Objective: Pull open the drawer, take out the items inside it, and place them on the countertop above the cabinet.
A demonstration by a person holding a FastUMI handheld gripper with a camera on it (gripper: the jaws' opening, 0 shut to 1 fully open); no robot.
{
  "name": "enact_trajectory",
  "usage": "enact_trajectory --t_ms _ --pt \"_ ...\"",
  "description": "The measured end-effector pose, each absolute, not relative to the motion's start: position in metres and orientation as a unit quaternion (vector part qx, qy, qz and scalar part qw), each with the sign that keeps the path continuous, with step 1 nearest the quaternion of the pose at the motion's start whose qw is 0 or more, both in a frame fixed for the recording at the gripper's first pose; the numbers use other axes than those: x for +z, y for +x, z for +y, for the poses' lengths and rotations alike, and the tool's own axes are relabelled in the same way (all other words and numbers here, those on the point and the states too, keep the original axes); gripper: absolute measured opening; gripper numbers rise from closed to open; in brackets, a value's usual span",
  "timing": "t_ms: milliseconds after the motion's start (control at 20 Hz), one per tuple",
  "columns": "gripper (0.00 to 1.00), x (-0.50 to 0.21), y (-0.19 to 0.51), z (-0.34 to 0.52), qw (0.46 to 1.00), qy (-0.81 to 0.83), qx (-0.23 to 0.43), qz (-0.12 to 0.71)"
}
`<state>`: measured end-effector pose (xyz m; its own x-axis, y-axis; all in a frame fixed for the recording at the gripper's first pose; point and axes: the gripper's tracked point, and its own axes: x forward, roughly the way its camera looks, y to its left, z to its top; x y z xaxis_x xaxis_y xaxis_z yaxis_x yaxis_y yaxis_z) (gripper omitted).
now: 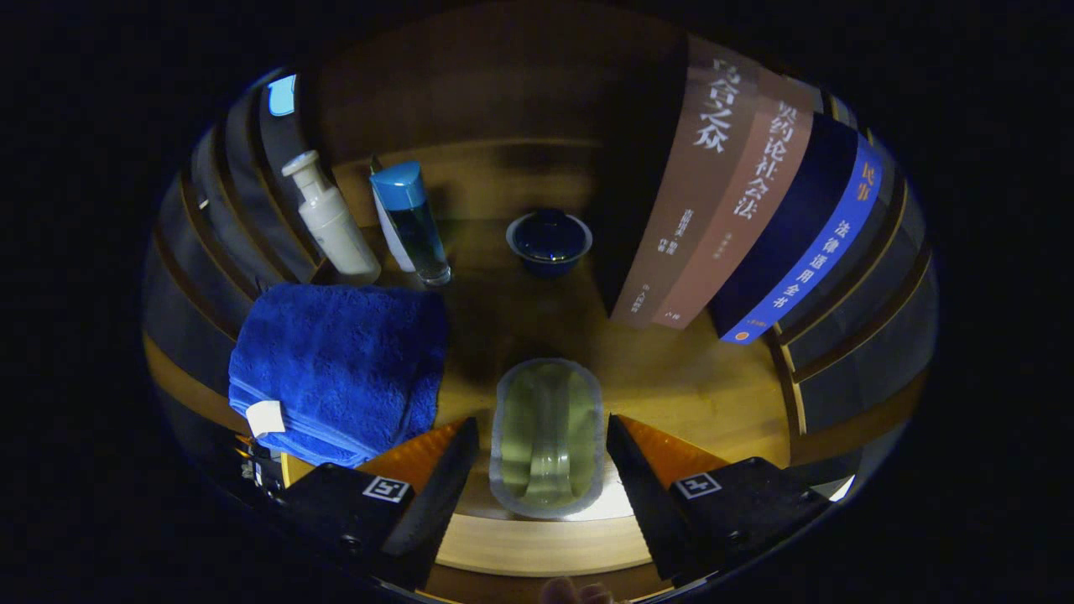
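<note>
wooden counter (pixel 696 377) w/ books (pixel 738 226) at 2 o'clock, blue towel (pixel 340 369) at 9. tongs (pixel 541 449) gape open, touching nothing; green sponge (pixel 547 436) sits betw. the tips. if we're releasing it, we'd back straight out, no drag; cup (pixel 549 242) stays beyond at 12.

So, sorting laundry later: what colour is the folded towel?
Deep blue, with a small white tag; the towel shows clearly in the gripper view, left of the open gripper.

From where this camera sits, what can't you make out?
- Gripper: fingers open either side of the green oblong item; what the item is stays unclear.
- Dark bowl: contents lost in shadow.
- Blue towel: near corner hidden behind one finger.
- Books: tops cut off.
</note>
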<state>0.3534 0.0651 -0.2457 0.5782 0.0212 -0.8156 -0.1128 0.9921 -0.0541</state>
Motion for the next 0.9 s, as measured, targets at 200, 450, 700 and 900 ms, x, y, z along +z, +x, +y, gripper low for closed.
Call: enact_trajectory --t_ms 200,450,700,900 --pt "1.00 -0.214 0.343 0.074 0.916 -0.054 0.047 0.395" --pt "1.00 -0.160 0.301 0.077 0.958 -0.043 0.069 0.274" --pt "1.00 -0.124 0.236 0.069 0.985 -0.002 0.083 0.153" --pt "1.00 -0.108 0.180 0.062 0.991 0.033 0.101 0.076"
